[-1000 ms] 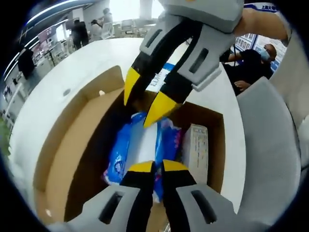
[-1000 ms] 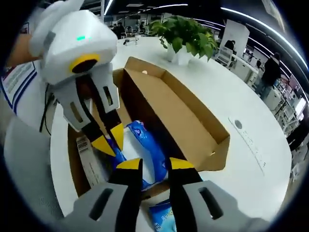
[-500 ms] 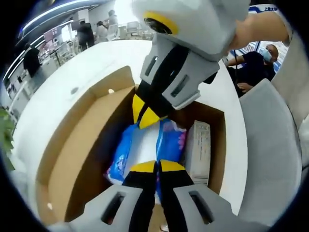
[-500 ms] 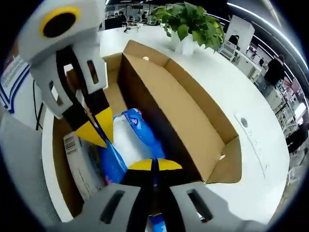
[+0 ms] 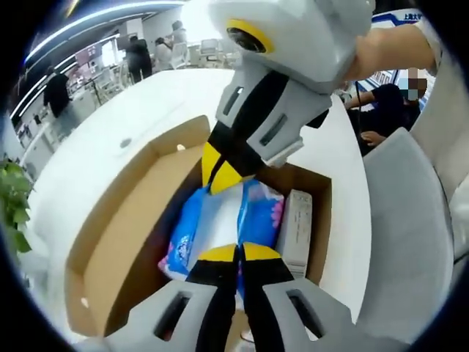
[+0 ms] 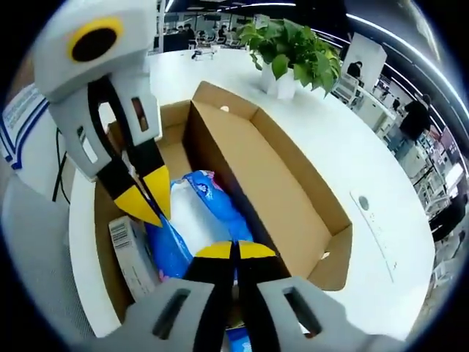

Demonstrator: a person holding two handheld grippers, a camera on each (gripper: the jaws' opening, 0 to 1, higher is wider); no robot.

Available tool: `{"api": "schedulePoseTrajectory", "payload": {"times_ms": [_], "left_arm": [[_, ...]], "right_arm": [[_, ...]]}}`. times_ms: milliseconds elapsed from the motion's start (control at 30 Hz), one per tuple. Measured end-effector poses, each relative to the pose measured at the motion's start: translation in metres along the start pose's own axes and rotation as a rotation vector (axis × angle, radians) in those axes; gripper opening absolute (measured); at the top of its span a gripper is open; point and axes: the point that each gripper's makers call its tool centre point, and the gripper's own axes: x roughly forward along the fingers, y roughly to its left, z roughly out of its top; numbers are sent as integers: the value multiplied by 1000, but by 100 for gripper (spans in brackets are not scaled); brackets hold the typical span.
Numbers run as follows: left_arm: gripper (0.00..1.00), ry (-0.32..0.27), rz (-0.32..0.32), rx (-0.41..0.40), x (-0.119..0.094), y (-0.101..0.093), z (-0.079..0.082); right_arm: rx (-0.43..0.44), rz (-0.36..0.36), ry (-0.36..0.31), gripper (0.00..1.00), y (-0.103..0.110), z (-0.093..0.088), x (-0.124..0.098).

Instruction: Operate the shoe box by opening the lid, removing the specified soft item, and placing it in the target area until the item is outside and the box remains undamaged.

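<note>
Blue soft pack in box, pinched btwn both grippers' fingers
</note>
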Motion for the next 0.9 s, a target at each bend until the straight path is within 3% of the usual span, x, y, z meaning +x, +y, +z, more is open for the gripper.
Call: {"api": "schedulePoseTrajectory", "payload": {"times_ms": [567, 900], "left_arm": [[0, -64, 79, -1, -40, -1, 33], [0, -118, 118, 2, -61, -7, 63]], "right_arm": [[-31, -36, -94, 0, -10, 38, -37], [-27, -69, -154, 0, -20, 54, -64]]}}
